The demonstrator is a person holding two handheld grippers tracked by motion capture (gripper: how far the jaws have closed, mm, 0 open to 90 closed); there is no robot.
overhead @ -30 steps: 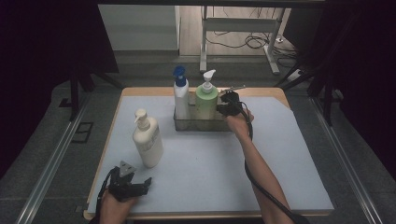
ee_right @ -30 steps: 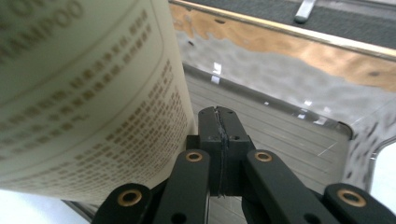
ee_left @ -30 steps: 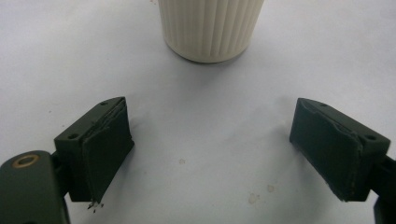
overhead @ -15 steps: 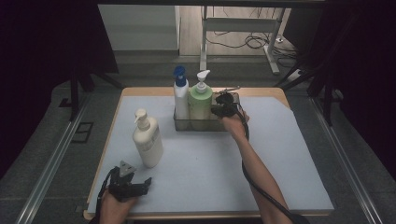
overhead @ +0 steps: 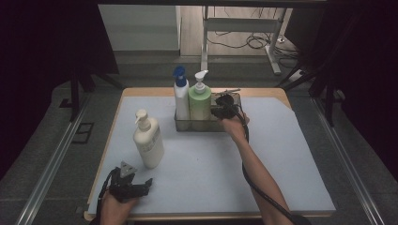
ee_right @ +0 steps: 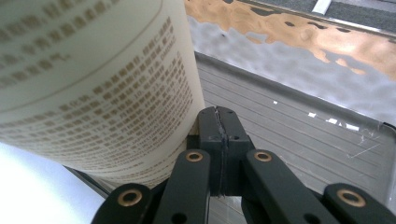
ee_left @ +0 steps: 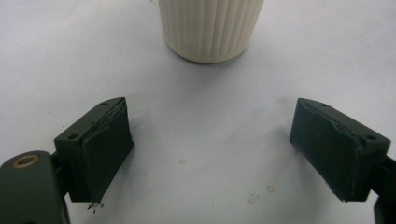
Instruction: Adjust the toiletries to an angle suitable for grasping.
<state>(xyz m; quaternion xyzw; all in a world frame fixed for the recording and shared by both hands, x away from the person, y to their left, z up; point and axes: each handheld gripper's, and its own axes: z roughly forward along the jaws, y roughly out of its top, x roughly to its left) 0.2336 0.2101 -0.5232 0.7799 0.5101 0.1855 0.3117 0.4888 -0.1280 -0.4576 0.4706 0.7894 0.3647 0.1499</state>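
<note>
High view: the right gripper (overhead: 221,108) has moved in from a second ago and now sits at the right side of the clear tray (overhead: 233,97), just beside the green bottle (overhead: 199,104). In the right gripper view its jaws are pressed fully together with nothing between them, their tips nearly touching the printed side of that bottle, which fills the space to their upper left; the tray's ribbed floor runs off ahead and to their right. That closed, nudging pose suggests the bottle is being pushed or straightened in the tray, not picked up. The blue-capped bottle (overhead: 180,96) stands just beyond it. The left gripper (overhead: 135,188) has stayed low at the near edge of the desk (overhead: 281,154), jaws spread wide and empty, with the cream pump bottle (ee_left: 211,28) upright just ahead of them, likely next for the tray.
</note>
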